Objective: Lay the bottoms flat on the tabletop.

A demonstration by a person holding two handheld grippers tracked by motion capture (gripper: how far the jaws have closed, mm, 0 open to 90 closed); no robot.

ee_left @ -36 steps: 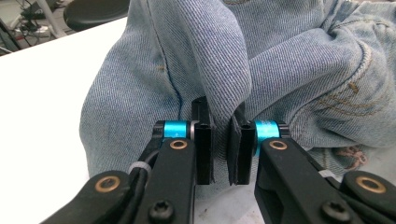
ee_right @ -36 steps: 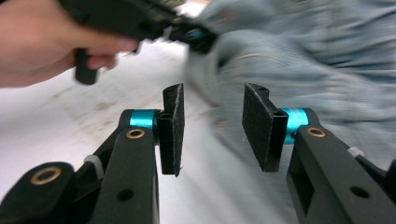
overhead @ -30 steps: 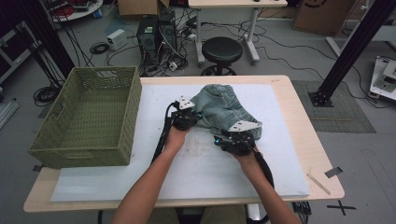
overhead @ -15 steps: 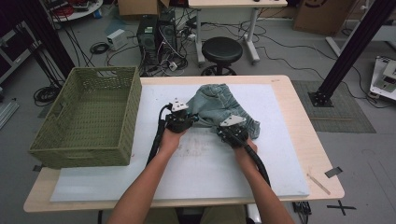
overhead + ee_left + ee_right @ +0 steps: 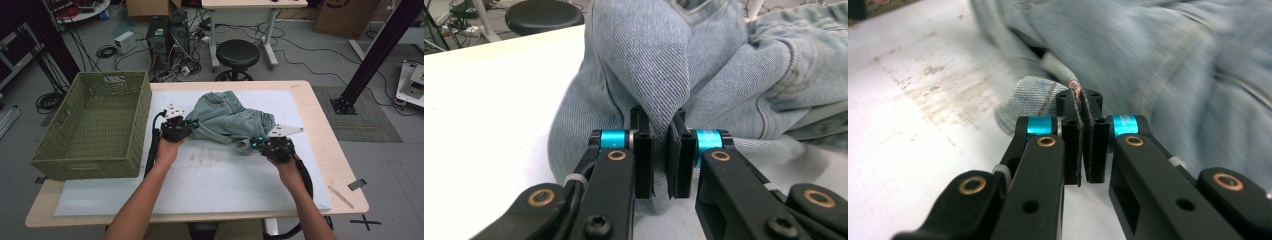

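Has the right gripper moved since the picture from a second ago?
Yes. In the high view the right gripper, shut on the jeans, has shifted toward the table's right edge, away from the green basket, stretching the denim out.

The high view was evenly but dimly lit from above, with soft shadows and slightly soft detail. The jeans [image 5: 1168,60] were smeared by motion blur in the right gripper view. Sharp weave was shown in the left gripper view.
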